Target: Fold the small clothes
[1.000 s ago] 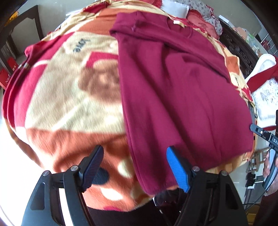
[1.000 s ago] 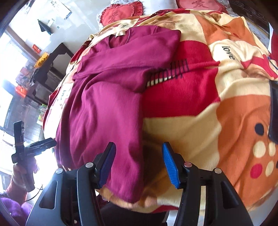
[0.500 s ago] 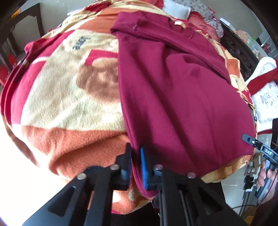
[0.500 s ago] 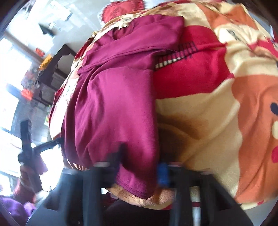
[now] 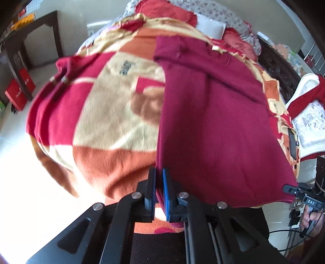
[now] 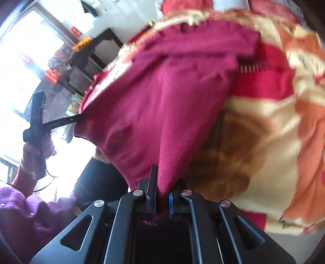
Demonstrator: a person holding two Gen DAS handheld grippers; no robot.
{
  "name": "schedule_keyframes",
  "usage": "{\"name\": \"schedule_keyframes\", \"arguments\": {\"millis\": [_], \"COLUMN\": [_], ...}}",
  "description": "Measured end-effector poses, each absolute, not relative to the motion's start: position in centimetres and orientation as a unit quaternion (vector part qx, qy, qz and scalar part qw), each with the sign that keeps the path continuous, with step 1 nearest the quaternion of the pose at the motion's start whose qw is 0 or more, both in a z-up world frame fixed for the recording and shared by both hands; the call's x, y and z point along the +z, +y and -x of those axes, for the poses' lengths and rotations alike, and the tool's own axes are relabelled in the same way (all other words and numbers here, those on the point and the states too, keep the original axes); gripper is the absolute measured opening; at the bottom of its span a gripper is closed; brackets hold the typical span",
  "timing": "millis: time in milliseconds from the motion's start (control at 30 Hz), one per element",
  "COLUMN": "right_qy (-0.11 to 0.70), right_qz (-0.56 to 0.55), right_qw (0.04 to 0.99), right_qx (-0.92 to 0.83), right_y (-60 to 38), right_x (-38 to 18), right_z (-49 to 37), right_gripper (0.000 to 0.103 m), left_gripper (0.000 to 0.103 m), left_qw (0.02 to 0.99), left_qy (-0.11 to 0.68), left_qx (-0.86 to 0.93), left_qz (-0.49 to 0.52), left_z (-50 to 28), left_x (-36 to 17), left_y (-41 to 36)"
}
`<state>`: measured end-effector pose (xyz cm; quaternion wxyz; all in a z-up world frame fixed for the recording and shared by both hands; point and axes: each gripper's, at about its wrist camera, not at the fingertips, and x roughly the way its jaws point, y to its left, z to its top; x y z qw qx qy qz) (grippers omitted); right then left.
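**A:** What do the two tongs do at this moment?

**B:** The left gripper (image 5: 159,189) is clenched on the near hem corner of the maroon garment (image 5: 219,126). A thin fold of the cloth is pressed between its black finger and its blue pad. The right gripper (image 6: 161,195) is also clamped on this garment (image 6: 162,105), at the other near corner. There the cloth rises out of the jaws like a tent and is pulled up from the bed.

**A:** And where is the garment itself?

**B:** It lies on a fleece blanket (image 5: 97,126) with red, orange and cream patches, which covers a bed. In the left wrist view the garment runs from the fingers at 6 o'clock up toward 12 o'clock, and a sleeve is folded across the upper part. The brown bear figure (image 5: 148,107) of the blanket is beside it, toward 9 o'clock.

**A:** Does one tool show in the other camera?

**B:** Yes. In the left wrist view the right tool is at 4 o'clock, held by the right hand (image 5: 310,218). In the right wrist view the left tool is at 9 o'clock, touching the garment's edge, with the left hand (image 6: 37,148) in a purple sleeve (image 6: 18,211). That view is somewhat blurred.

**A:** Anything farther out?

**B:** A dark wooden table (image 5: 30,44) at 10 o'clock in the left view and red pillows (image 5: 168,12) at 12 o'clock.
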<state>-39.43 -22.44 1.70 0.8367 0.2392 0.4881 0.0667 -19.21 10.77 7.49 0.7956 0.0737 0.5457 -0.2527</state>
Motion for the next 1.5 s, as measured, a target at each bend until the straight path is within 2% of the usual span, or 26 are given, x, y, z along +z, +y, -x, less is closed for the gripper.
{"name": "schedule_keyframes", "arguments": {"millis": [133, 167, 200, 233, 300, 433, 667, 900, 1000, 1033, 1100, 1333, 1500], "right_qy": [0.504, 0.503, 0.501, 0.5, 0.502, 0.506, 0.516, 0.522, 0.518, 0.517, 0.515, 0.442, 0.39], "right_qz": [-0.273, -0.284, -0.286, -0.286, -0.288, -0.3, -0.288, -0.295, -0.288, -0.284, -0.272, -0.31, -0.332], "right_qw": [0.818, 0.814, 0.815, 0.815, 0.814, 0.808, 0.806, 0.8, 0.804, 0.806, 0.811, 0.837, 0.854], "right_qx": [0.052, 0.055, 0.055, 0.053, 0.049, 0.045, 0.041, 0.038, 0.042, 0.044, 0.051, 0.09, 0.094], "right_y": [-23.1, -23.2, -23.3, -23.4, -23.6, -23.9, -23.4, -23.5, -23.4, -23.4, -23.1, -24.9, -27.8], "right_x": [-0.4, -0.5, -0.5, -0.6, -0.7, -1.1, -0.8, -1.4, -1.4, -1.4, -1.2, 2.6, 5.4], "right_z": [39.2, 39.0, 39.1, 39.0, 38.8, 38.9, 38.1, 38.2, 38.3, 38.5, 38.4, 37.9, 36.0], "right_gripper": [0.0, 0.006, 0.014, 0.015, 0.015, 0.015, 0.015, 0.015, 0.014, 0.003, 0.0, 0.0, 0.0], "left_gripper": [0.008, 0.01, 0.017, 0.026, 0.034, 0.041, 0.047, 0.058, 0.056, 0.041, 0.008, 0.007, 0.007], "left_qw": [0.792, 0.791, 0.791, 0.791, 0.79, 0.789, 0.788, 0.782, 0.779, 0.778, 0.763, 0.765, 0.793], "left_qy": [0.549, 0.551, 0.553, 0.554, 0.559, 0.564, 0.566, 0.57, 0.571, 0.572, 0.586, 0.574, 0.532], "left_qx": [-0.247, -0.246, -0.241, -0.237, -0.231, -0.223, -0.22, -0.23, -0.233, -0.236, -0.254, -0.285, -0.296], "left_qz": [-0.096, -0.098, -0.102, -0.103, -0.102, -0.1, -0.103, -0.105, -0.111, -0.112, -0.101, -0.06, -0.016], "left_z": [19.8, 19.9, 20.0, 20.0, 20.1, 20.3, 20.5, 20.9, 20.9, 20.9, 20.7, 19.0, 15.6], "left_x": [6.3, 6.0, 5.7, 5.4, 5.0, 4.3, 4.0, 3.7, 3.7, 3.7, 3.9, 7.3, 11.4], "left_y": [9.8, 9.8, 9.8, 9.7, 9.8, 10.0, 10.0, 9.9, 9.8, 9.8, 9.7, 9.4, 8.5]}}
